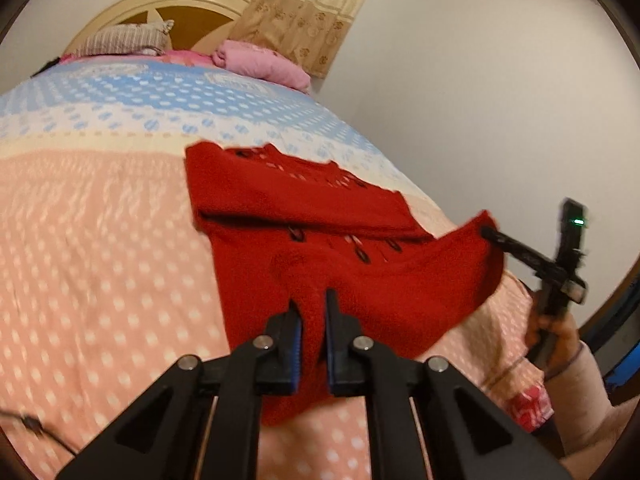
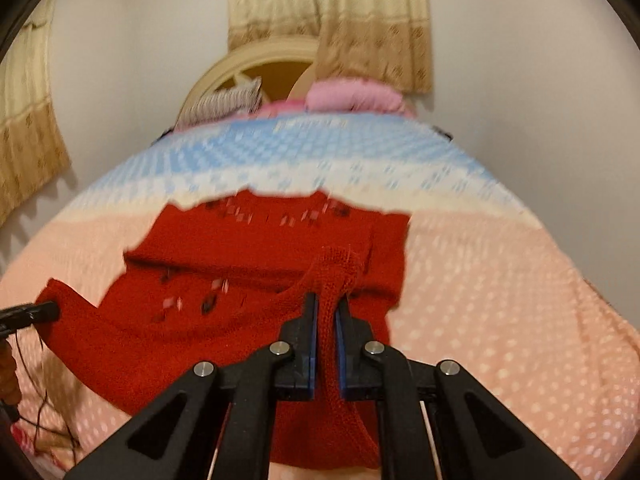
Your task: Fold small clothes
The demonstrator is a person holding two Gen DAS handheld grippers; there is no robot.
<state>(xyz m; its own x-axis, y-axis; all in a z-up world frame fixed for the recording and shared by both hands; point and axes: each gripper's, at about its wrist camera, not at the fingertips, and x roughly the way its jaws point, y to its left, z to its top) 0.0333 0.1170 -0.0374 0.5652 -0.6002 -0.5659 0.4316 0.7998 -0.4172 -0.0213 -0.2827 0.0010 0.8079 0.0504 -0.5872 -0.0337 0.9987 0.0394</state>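
So the red sweater (image 1: 320, 220) is lying on the bed (image 1: 100, 240), far half flat, near edge pulled up off the cover. The left gripper (image 1: 312, 304) is pinched tight on the near hem, and the right gripper (image 2: 327, 308) is clamped on a bunched corner (knit squeezed between the blue pads). Pink pillow (image 1: 260, 62) sits by the headboard.

Each gripper, the left gripper (image 1: 313, 304) and the right gripper (image 2: 327, 306), has black plastic fingers with blue pads (image 2: 313, 344), angular black linkage arms and round silver screws (image 1: 363, 343). The person's right hand (image 1: 554, 330) wears a pale pink sleeve (image 1: 588, 396) with a darker cuff edge
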